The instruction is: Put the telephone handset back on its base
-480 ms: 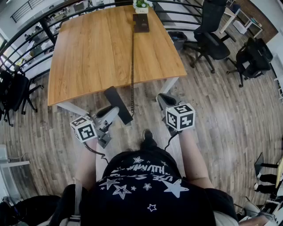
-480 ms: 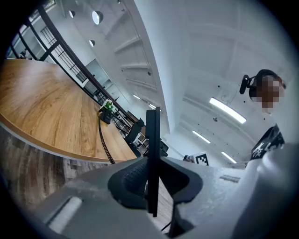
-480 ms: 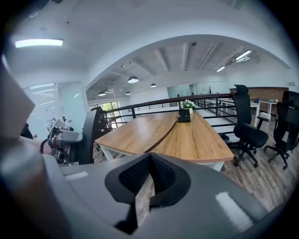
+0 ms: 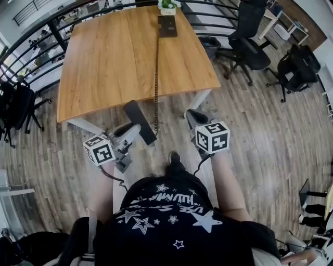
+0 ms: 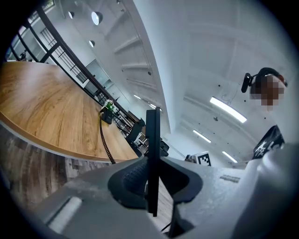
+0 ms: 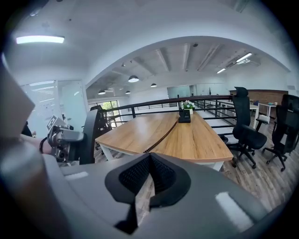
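The black telephone handset (image 4: 139,122) hangs off the near edge of the wooden table (image 4: 114,57), above the floor. My left gripper (image 4: 130,133) is shut on the handset's lower end. In the left gripper view the handset (image 5: 153,149) stands edge-on, pinched between the pads of the left gripper (image 5: 153,183). A coiled cord (image 4: 155,78) runs from the handset across the table to the black base (image 4: 167,26) at the far edge. My right gripper (image 4: 193,118) is shut and holds nothing. The right gripper view shows the right gripper (image 6: 149,176) with pads together, and the base (image 6: 184,115) far ahead.
A small potted plant (image 4: 166,5) stands just behind the base. A black railing (image 4: 218,21) runs round the table's far side. Office chairs (image 4: 247,44) stand to the right on the wood floor, and another dark chair (image 4: 15,109) at the left.
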{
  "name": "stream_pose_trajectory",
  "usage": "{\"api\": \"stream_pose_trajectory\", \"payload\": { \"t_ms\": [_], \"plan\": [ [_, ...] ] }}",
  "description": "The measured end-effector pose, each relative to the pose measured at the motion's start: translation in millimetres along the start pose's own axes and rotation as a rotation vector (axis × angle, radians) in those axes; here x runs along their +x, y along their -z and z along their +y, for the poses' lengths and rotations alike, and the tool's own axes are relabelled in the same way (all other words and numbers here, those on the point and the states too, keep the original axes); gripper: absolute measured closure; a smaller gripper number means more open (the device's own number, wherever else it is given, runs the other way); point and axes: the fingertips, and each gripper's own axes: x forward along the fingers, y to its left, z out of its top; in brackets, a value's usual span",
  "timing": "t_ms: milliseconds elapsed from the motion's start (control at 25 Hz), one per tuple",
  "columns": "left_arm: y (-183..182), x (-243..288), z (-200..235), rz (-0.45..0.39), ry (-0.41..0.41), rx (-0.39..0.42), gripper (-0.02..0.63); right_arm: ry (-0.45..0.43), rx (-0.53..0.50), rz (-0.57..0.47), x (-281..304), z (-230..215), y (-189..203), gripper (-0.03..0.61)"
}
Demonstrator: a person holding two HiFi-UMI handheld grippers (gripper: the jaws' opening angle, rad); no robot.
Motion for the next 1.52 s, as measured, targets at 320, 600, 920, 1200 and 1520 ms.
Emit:
{"api": "stream_pose_trajectory", "payload": {
  "t_ms": [320, 600, 920, 1200, 1520],
  "plan": [
    [-2, -12, 5, 0.017, 0.017, 0.013, 0.537, 0.044, 0.073, -0.015, -8, 9, 15, 0.577],
    [-4, -23, 17, 0.015, 0.028, 0.001, 0.538, 0.089, 0.094, -0.011, -2, 13, 25, 0.577],
    [-23, 14, 30, 0.000, -0.004, 0.015, 0.537, 0.060, 0.094, -0.037, 35, -31, -4, 0.577],
    [-65, 62, 53, -0.034, -0.040, 0.034, 0.537, 0.006, 0.079, -0.057, 79, -81, -50, 0.577],
    [-96, 126, 69, -0.057, -0.070, 0.008, 0.538, -0.050, 0.072, -0.046, 111, -141, -81, 0.577]
  ]
}}
